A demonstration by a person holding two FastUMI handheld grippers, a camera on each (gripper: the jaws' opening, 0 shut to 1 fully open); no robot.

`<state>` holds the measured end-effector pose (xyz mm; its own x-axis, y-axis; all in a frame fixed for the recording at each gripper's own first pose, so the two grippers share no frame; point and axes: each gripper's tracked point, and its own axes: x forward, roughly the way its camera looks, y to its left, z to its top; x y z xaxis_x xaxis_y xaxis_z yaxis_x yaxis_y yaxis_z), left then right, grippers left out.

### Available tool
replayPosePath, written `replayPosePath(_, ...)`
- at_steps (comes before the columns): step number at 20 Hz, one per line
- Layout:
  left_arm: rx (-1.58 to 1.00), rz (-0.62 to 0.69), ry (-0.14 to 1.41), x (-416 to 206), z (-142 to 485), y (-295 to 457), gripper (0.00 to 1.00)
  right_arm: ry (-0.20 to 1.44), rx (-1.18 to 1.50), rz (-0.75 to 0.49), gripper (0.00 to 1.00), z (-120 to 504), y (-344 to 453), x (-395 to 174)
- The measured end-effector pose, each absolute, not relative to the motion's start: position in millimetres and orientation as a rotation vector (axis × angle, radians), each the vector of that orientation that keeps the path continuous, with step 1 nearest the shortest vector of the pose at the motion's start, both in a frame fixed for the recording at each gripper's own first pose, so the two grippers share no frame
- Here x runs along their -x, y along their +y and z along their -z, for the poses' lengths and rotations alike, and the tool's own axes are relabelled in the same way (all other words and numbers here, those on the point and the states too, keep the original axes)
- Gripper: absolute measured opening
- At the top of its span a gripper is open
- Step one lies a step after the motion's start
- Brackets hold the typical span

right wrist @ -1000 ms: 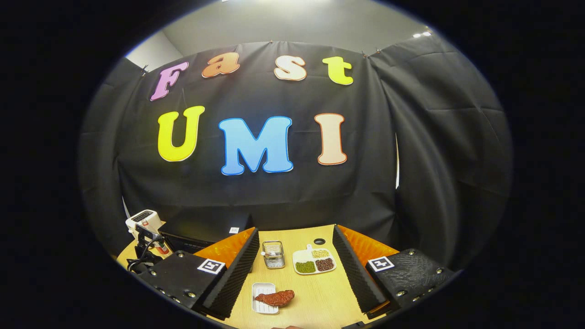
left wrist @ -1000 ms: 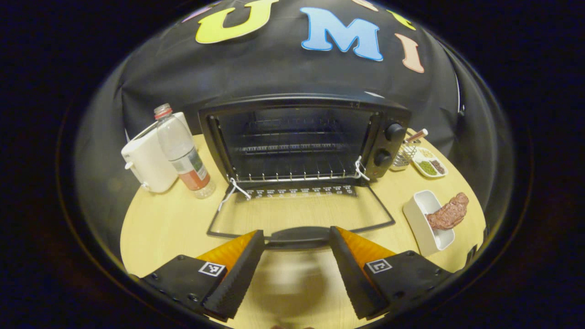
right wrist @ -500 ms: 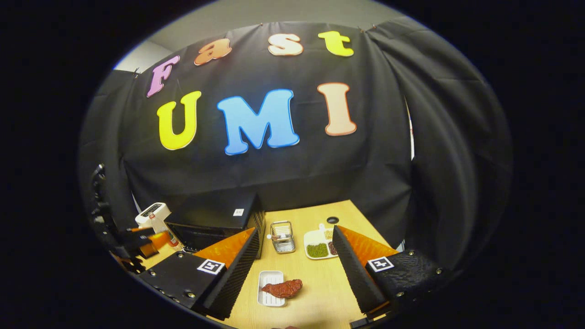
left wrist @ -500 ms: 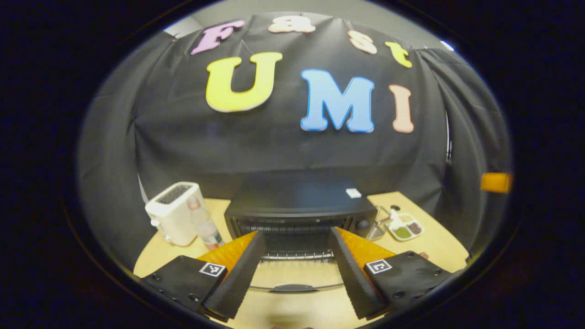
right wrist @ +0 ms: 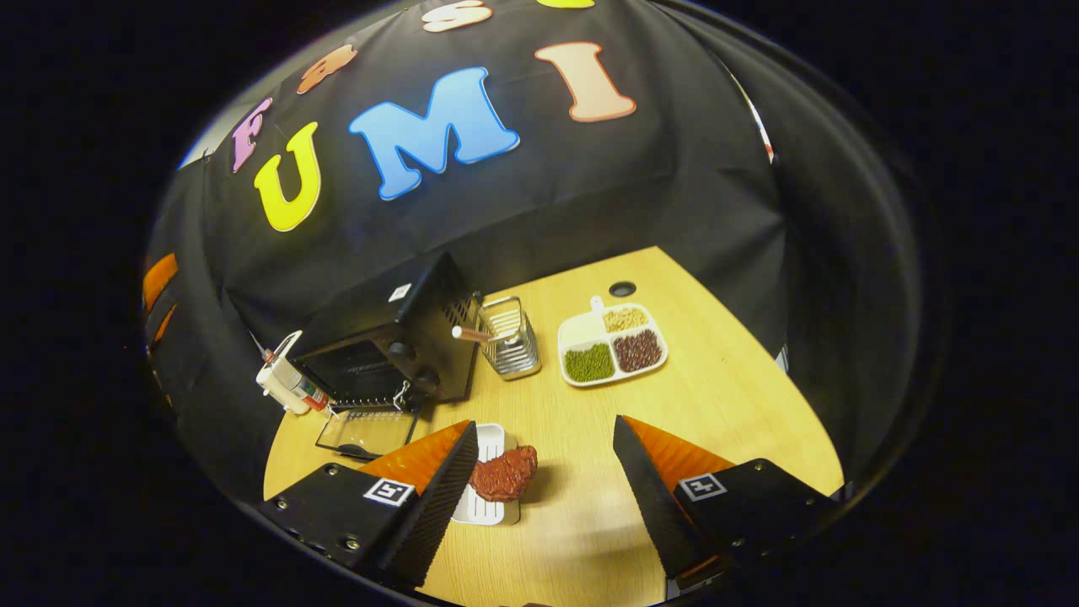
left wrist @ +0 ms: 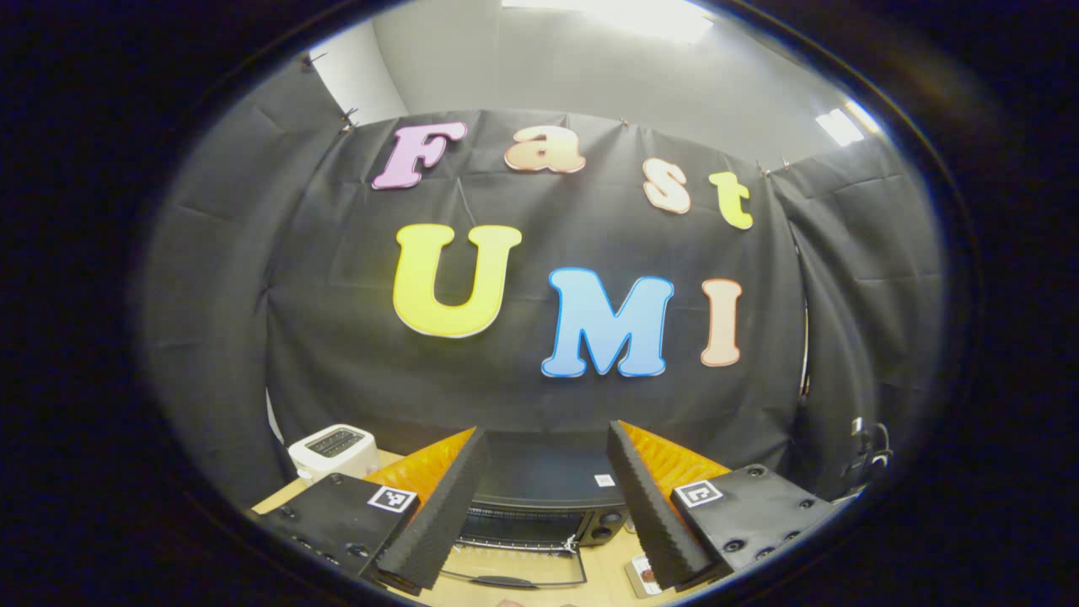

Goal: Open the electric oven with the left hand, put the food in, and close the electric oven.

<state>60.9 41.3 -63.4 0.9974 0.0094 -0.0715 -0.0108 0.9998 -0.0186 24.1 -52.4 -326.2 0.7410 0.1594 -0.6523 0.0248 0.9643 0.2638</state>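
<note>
Since a second ago my left tool has pulled back and tilted up from the oven, while my right tool has dipped toward the food. Both tools stand wide apart, holding nothing. The pale wooden worktop sits inside black cloth walls under a grey ceiling. One black electric oven stands at the worktop's back, its door folded down flat. One reddish piece of food lies across one white dish, just beside my right tool's left finger. One wire basket, one divided plate, one toaster, one bottle.
</note>
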Motion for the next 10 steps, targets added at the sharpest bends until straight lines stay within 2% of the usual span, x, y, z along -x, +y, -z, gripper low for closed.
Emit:
replayPosePath(1, 0.012, -0.023, 0.075, -58, 64, 42, 0.91, 0.764, -0.288, -0.089, 0.98, 340, -51, -23)
replayPosePath(7, 0.007, -0.128, 0.148, -37, 83, 50, 0.91, 0.921, -0.5, -0.198, 0.98, 405, -22, -20)
replayPosePath(9, -0.013, -0.18, 0.158, -28, 83, 56, 0.99, 0.949, -0.56, -0.222, 0.98, 418, -15, -23)
replayPosePath(10, -0.023, -0.197, 0.16, -24, 83, 55, 0.97, 0.963, -0.575, -0.227, 0.98, 428, -10, -24)
